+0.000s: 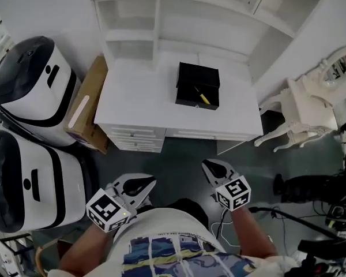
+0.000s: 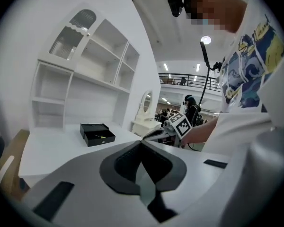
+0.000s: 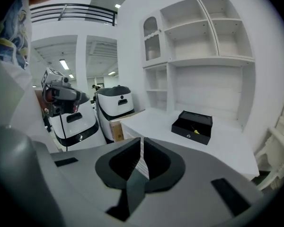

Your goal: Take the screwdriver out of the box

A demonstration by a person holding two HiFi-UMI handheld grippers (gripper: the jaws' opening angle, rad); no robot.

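Both claws are clenched and hold nothing: the left claw [image 1: 150, 182] and the right claw [image 1: 207, 164] have their grey, wedge-shaped jaws pressed tip to tip, dark ribbed pads meeting in a thin line. Each carries a cube with square black-and-white markers. They hang low over the dark floor [image 1: 184, 154], well apart from the desk.

A tall white shelf unit [image 1: 161, 16] of boxy open compartments rises at the back of the desk [image 1: 138, 108], whose top is smooth, flat and white, with drawers along its front edge. Left of it stand two rounded, glossy white pods [image 1: 29, 85] with black bands. A flat brown carton [image 1: 89, 105] leans between the upper pod and the desk. A carved white chair [image 1: 300, 114] with curved legs stands to the right.

On the desk lies the box [image 1: 197, 85], black, matte, rectangular and open, its lid raised behind. Inside the box, the screwdriver [image 1: 203, 97] lies slantwise, slim, with a yellow handle.
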